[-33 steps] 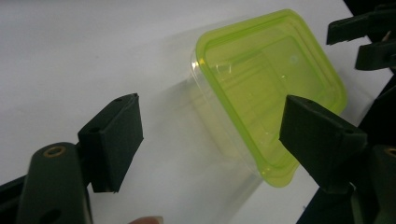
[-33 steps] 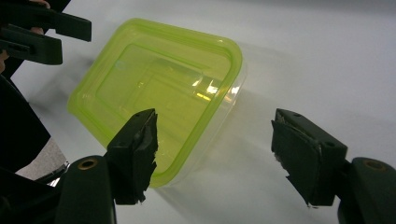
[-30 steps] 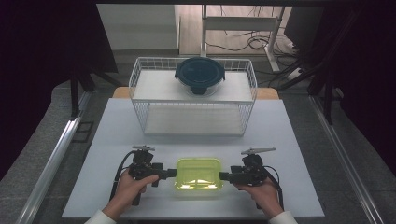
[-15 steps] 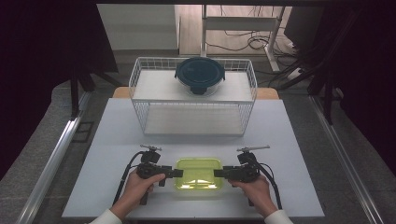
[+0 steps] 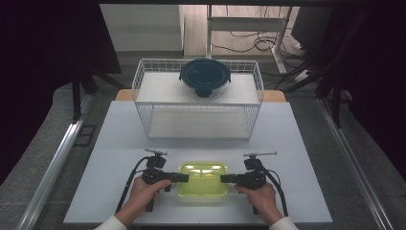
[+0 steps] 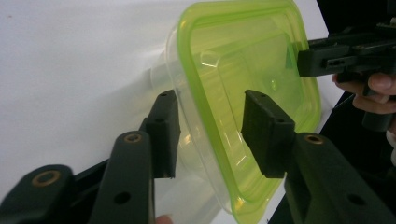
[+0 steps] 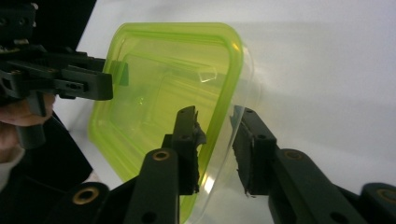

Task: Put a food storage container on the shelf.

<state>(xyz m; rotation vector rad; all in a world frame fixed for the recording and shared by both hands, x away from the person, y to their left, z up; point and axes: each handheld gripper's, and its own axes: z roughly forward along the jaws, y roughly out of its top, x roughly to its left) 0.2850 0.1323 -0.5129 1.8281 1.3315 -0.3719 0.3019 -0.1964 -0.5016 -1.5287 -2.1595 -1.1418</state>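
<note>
A clear rectangular container with a yellow-green lid sits near the table's front edge. My left gripper comes in level from its left and my right gripper from its right. In the left gripper view the container's lid rim runs between the jaws of my left gripper, with gaps at both pads. In the right gripper view my right gripper straddles the opposite rim of the container, pads close to it. Both pairs of jaws have just been closing around the rim.
A white wire basket rack stands at the back of the white table. A round glass container with a dark lid rests on its top shelf. Cables trail from both grippers toward the front edge.
Both grippers have slid inward until their jaws reach over the container's short ends. Their jaws have narrowed around the lid rim. The container has stayed in place.
</note>
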